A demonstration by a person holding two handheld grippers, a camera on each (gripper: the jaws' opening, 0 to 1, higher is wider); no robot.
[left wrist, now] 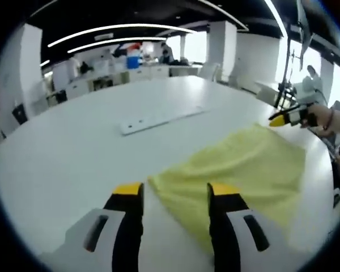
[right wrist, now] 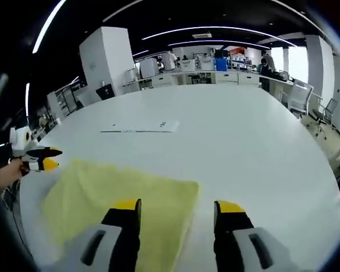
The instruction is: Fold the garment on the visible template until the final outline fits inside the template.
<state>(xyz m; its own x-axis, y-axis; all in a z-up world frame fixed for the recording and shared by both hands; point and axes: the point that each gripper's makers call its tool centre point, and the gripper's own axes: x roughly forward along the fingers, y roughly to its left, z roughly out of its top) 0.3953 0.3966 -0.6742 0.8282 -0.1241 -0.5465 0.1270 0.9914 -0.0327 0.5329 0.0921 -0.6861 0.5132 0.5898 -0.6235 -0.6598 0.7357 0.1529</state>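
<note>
A pale yellow garment (left wrist: 243, 164) lies flat on the round white table (left wrist: 73, 153). My left gripper (left wrist: 175, 192) is open, and the garment's near corner lies between its yellow-tipped jaws. In the right gripper view the garment (right wrist: 113, 190) spreads to the lower left. My right gripper (right wrist: 177, 207) is open over the corner on that side. Each gripper shows in the other's view at the garment's far edge, held by a hand: the right gripper (left wrist: 286, 118) and the left gripper (right wrist: 45, 158). A flat white strip (left wrist: 158, 120) with small dark marks lies beyond the garment, also seen as a white strip (right wrist: 139, 127).
Bare table top (right wrist: 243, 141) stretches wide beyond the garment. Office chairs (right wrist: 303, 99) stand off the table's edge. A white pillar (right wrist: 105, 54) and desks with people (left wrist: 153, 56) are at the back. A stand with gear (left wrist: 289, 79) rises past the table's right rim.
</note>
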